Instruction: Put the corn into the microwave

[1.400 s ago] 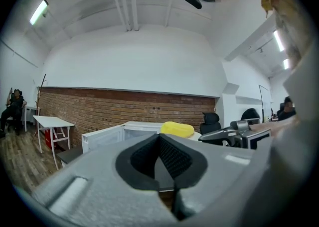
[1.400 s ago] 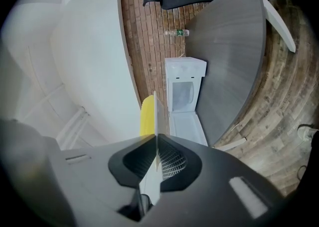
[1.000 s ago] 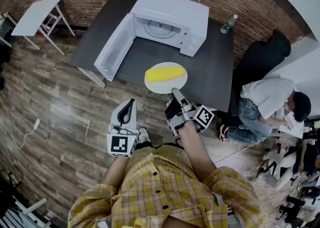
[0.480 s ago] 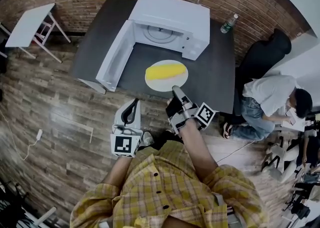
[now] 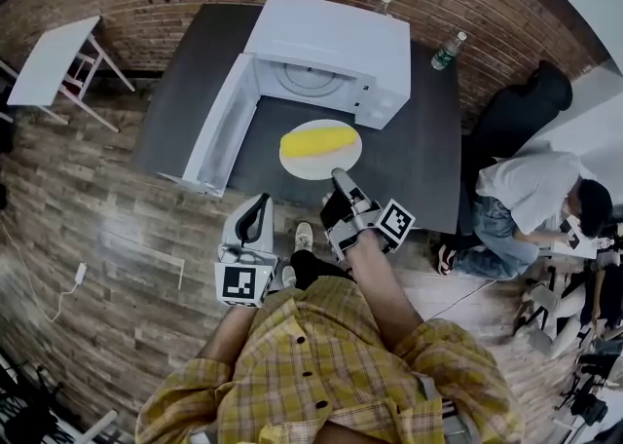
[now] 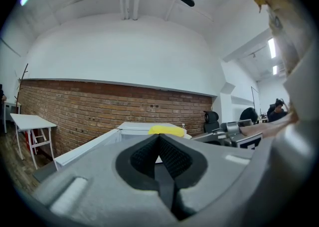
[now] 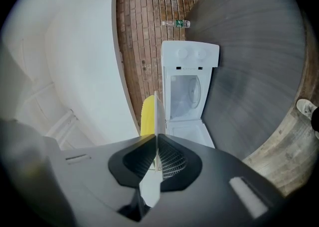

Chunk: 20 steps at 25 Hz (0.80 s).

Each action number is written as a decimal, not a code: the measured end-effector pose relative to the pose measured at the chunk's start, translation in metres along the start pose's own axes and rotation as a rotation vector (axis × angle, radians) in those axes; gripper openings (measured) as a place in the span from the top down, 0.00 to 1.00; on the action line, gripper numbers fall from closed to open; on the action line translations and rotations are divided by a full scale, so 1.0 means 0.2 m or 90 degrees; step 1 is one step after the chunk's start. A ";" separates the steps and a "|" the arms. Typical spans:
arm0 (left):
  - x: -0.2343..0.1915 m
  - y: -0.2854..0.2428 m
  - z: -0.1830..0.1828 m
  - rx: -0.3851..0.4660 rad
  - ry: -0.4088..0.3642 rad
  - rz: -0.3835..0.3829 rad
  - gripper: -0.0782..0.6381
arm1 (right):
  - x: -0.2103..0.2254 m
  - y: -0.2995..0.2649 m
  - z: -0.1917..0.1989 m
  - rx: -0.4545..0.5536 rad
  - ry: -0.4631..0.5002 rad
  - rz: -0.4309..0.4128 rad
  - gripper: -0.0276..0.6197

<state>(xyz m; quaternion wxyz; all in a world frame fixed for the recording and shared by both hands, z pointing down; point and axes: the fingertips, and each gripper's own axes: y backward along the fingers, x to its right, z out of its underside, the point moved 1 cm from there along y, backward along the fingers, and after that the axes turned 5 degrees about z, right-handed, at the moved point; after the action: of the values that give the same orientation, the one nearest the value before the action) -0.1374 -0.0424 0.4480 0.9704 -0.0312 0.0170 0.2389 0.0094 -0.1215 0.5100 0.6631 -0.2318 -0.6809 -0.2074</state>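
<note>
A yellow corn cob (image 5: 317,141) lies on a white plate (image 5: 343,159) held over the dark table's near side. My right gripper (image 5: 340,180) is shut on the plate's near rim. In the right gripper view the plate (image 7: 156,116) shows edge-on between the pads, with the corn (image 7: 147,117) on one side. The white microwave (image 5: 329,43) stands at the table's back, its door (image 5: 222,124) swung open to the left. My left gripper (image 5: 255,215) is shut and empty, short of the table's front edge; its view shows its jaws (image 6: 160,146) closed below the corn (image 6: 167,130).
The dark table (image 5: 423,155) has bare surface to the right of the plate. A water bottle (image 5: 447,50) stands at its back right corner. A small white table (image 5: 49,60) is at the far left. A seated person (image 5: 531,201) is on the right.
Both grippers and the plate with the corn have moved forward, nearer the table and microwave. The right gripper's hold on the plate is unchanged.
</note>
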 end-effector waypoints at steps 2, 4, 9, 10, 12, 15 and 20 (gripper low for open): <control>-0.03 -0.05 0.00 0.000 -0.002 -0.003 0.89 | 0.01 -0.06 -0.04 -0.003 0.004 0.001 0.92; -0.07 -0.11 -0.01 0.005 -0.005 0.000 0.89 | 0.02 -0.12 -0.08 -0.005 0.005 0.001 0.92; -0.14 -0.24 0.00 0.008 -0.006 0.000 0.89 | 0.08 -0.24 -0.17 -0.001 -0.004 0.007 0.92; -0.15 -0.26 0.00 0.006 -0.008 -0.001 0.89 | 0.09 -0.26 -0.18 -0.001 -0.006 0.008 0.92; -0.17 -0.33 0.00 0.004 -0.010 -0.001 0.89 | 0.12 -0.31 -0.22 -0.001 -0.007 0.012 0.92; -0.19 -0.42 0.01 0.004 -0.014 0.000 0.89 | 0.15 -0.38 -0.28 0.004 -0.008 0.015 0.92; -0.20 -0.57 0.01 -0.003 -0.024 0.010 0.89 | 0.20 -0.47 -0.37 0.008 -0.005 0.015 0.92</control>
<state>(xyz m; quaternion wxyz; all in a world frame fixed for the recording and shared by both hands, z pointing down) -0.1187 -0.1617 0.4588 0.9686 -0.0287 -0.0013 0.2469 0.0137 -0.2393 0.5543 0.6642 -0.2366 -0.6820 -0.1942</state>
